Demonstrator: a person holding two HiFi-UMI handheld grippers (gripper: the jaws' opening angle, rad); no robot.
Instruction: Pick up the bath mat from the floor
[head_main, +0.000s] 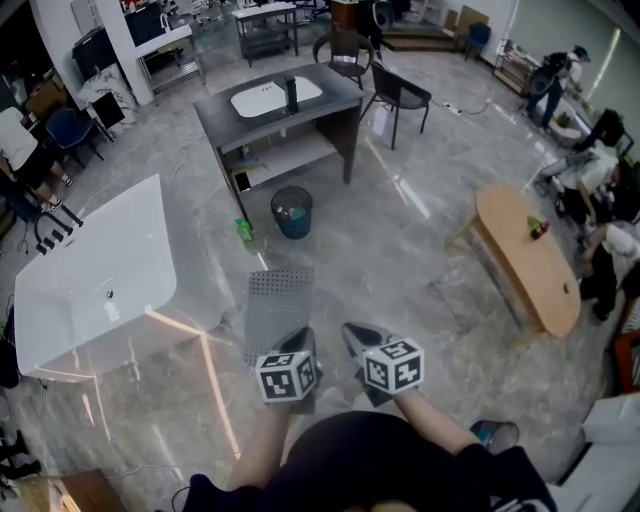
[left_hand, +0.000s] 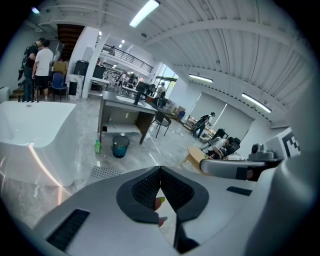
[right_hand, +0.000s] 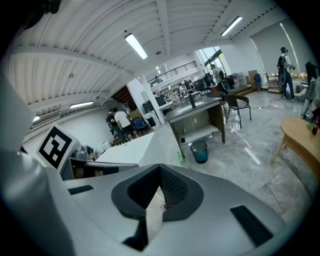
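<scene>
With your left gripper (left_hand: 159, 170) and right gripper (right_hand: 160, 169) both closed and empty above the bath mat (head_main: 278, 305), lowering them unopened risks shoving it aside.

Grey dotted bath mat (head_main: 278, 303), lying flat

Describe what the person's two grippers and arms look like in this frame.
Both the left gripper and right gripper have smooth light-grey bodies ending in black, mesh-textured jaws. Each carries a white cube printed with black square markers. No cables show. The forearms are bare; the person wears a dark top.
</scene>
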